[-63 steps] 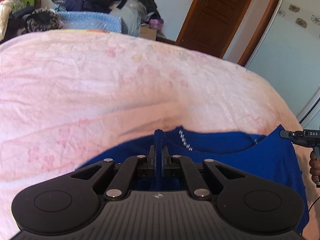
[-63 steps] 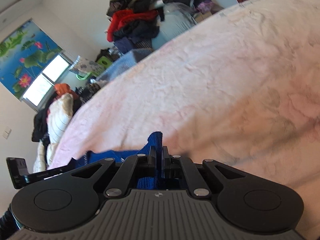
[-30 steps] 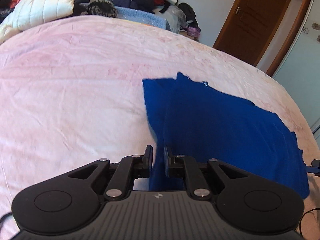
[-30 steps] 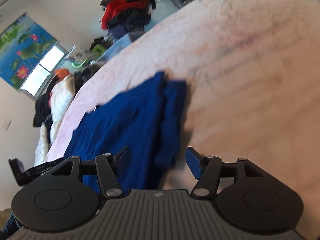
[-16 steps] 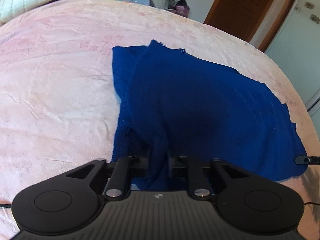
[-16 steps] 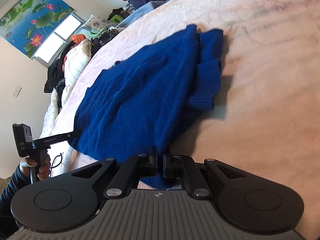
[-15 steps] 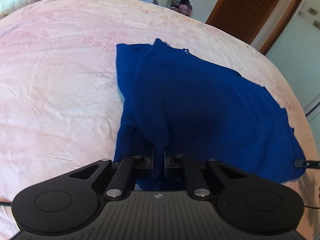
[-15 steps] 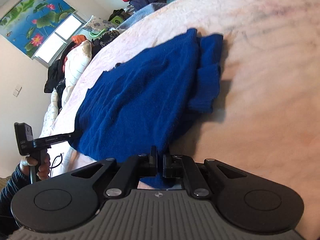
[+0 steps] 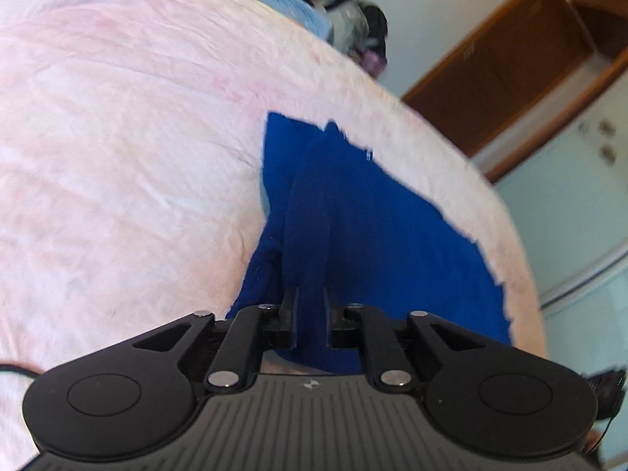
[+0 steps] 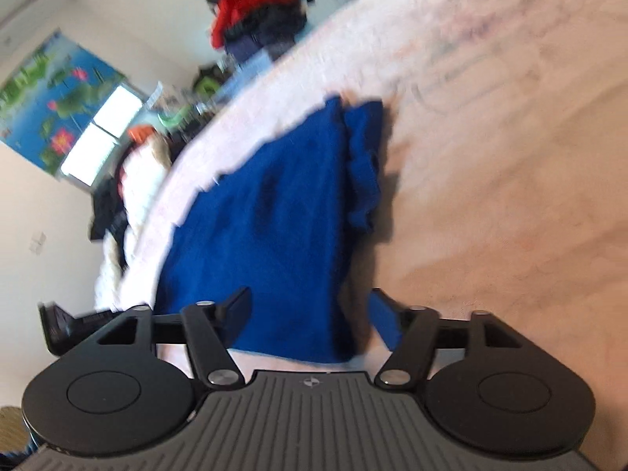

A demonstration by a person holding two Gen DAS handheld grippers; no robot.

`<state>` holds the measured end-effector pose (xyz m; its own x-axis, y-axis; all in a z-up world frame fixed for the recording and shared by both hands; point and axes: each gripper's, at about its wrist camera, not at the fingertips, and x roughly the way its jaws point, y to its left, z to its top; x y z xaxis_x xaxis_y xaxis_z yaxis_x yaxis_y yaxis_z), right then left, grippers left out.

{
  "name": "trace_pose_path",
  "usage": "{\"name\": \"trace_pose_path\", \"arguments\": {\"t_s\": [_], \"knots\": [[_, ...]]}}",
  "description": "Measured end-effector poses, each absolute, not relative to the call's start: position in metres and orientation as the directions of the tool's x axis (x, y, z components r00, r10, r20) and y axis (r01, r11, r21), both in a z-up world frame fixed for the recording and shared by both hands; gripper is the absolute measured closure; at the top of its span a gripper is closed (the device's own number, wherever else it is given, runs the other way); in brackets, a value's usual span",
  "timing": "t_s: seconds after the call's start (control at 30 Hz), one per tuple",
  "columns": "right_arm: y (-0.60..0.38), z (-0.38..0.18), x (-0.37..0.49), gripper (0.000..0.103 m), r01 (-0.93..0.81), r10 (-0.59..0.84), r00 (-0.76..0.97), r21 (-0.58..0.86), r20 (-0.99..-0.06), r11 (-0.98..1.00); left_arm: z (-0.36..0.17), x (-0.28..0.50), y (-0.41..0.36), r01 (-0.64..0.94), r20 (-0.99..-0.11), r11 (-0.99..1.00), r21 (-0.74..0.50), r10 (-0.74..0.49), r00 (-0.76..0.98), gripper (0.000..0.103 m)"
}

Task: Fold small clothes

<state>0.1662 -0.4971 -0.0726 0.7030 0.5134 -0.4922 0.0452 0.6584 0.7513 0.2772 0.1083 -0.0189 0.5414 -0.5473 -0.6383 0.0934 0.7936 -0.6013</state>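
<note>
the step in hand looks like letting go after a fold: the blue knit garment (image 9: 376, 235) lies doubled on the pink bedspread (image 9: 117, 196), and the near hem has been laid down. to do it well, i would lift both tools clear and straight back so the fingers don't drag the top layer and spoil the edge, then check that the sleeve bunched along the side sits flat before the next fold.

nearest in the left wrist view, the left gripper (image 9: 310, 320) has its jaws a narrow gap apart, having just eased open; the blue hem runs between them, and whether the pads still pinch it i cannot tell for sure, though they appear slack. in the right wrist view, the right gripper (image 10: 310, 314) has just swung wide open, with the corner of the garment (image 10: 274, 212) lying between the fingers, untouched.

further off, the loose sleeve (image 10: 365, 165) lies crumpled beside the body; beyond the bed a pile of clothes (image 10: 259, 11) is heaped.
</note>
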Motion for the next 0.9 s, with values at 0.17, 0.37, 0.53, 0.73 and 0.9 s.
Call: {"name": "trace_pose_path", "arguments": {"t_s": [0.17,0.37,0.53,0.73,0.9], "knots": [[-0.491,-0.097,0.144,0.035,0.141,0.557,0.706,0.858,-0.437,0.494,-0.035,0.251,0.121,-0.062,-0.619,0.745,-0.664,-0.501,0.605,0.053],[-0.462,-0.114,0.143,0.036,0.199,0.512,0.721,0.847,-0.467,0.493,-0.059,0.253,0.105,-0.129,-0.622,0.695,-0.707,-0.525,0.581,0.053],[-0.451,-0.119,0.153,0.032,0.263,0.404,0.786,0.845,-0.468,0.466,-0.063,0.272,0.090,-0.161,-0.605,0.669,-0.726,-0.510,0.611,0.053],[-0.447,-0.131,0.173,0.071,0.258,0.335,0.857,0.889,-0.391,0.378,-0.064,0.287,0.070,-0.172,-0.660,0.729,-0.663,-0.460,0.595,0.089],[-0.444,-0.134,0.178,0.091,0.222,0.349,0.871,0.910,-0.346,0.350,-0.052,0.282,0.081,-0.161,-0.649,0.736,-0.657,-0.445,0.617,0.092]]}}
